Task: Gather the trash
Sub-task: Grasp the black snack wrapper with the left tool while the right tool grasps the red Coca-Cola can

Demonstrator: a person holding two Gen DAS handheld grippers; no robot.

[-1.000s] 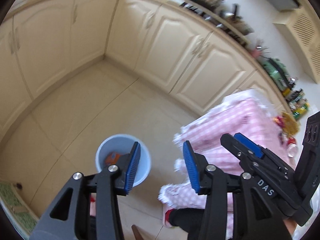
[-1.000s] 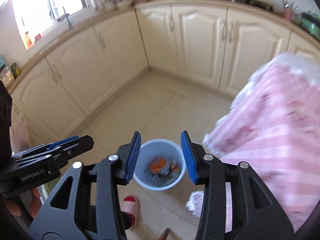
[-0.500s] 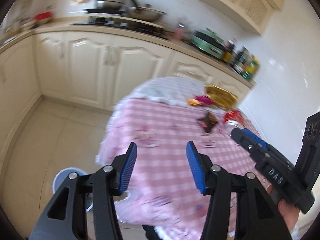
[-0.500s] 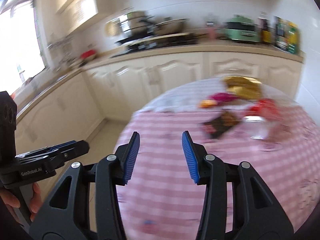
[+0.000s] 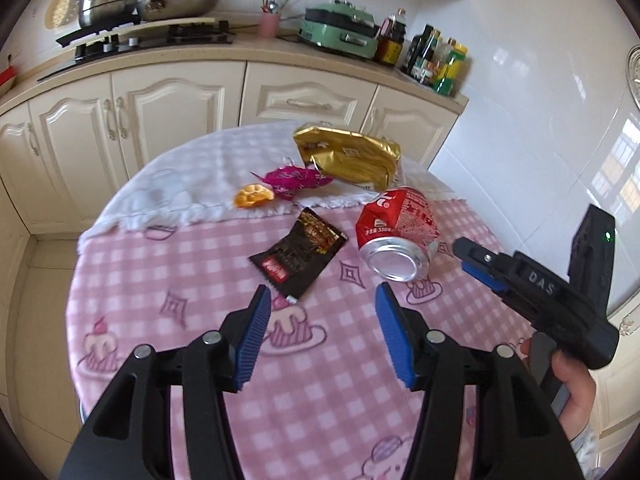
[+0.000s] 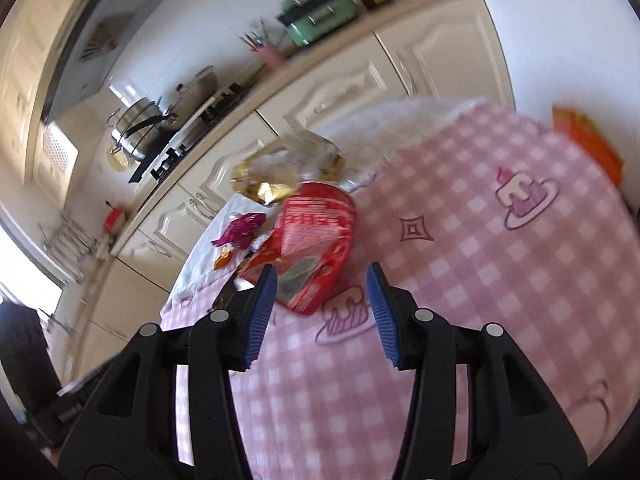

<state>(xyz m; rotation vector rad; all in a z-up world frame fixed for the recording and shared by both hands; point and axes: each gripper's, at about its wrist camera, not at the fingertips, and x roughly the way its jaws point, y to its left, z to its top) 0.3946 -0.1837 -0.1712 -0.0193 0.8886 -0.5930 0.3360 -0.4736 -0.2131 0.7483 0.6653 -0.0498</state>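
A crushed red can point(image 5: 396, 232) lies on its side on the pink checked tablecloth point(image 5: 200, 264). Left of it is a black wrapper point(image 5: 300, 256). Farther back lie a gold bag point(image 5: 348, 156), a magenta wrapper point(image 5: 294, 178) and an orange scrap point(image 5: 254, 196). My left gripper point(image 5: 323, 296) hovers just short of the black wrapper and the can, its jaws opening with nothing between them. My right gripper point(image 6: 322, 276) points at the can point(image 6: 316, 232) from close by, its jaws also opening and empty. In the left wrist view the right gripper point(image 5: 466, 258) sits just right of the can, not touching it.
A white towel point(image 5: 180, 192) covers the table's far end. An orange-red packet point(image 6: 588, 140) lies near the table's far right edge. Behind stand cream cabinets point(image 5: 172, 120), a hob with pots point(image 5: 120, 4), a green appliance point(image 5: 340, 32) and bottles point(image 5: 436, 60). A white wall point(image 5: 540, 120) closes the right side.
Both views have swung up from the blue bin on the floor to the tabletop with the trash. Both grippers rolled and came close to the can, and their jaws stand a little wider.
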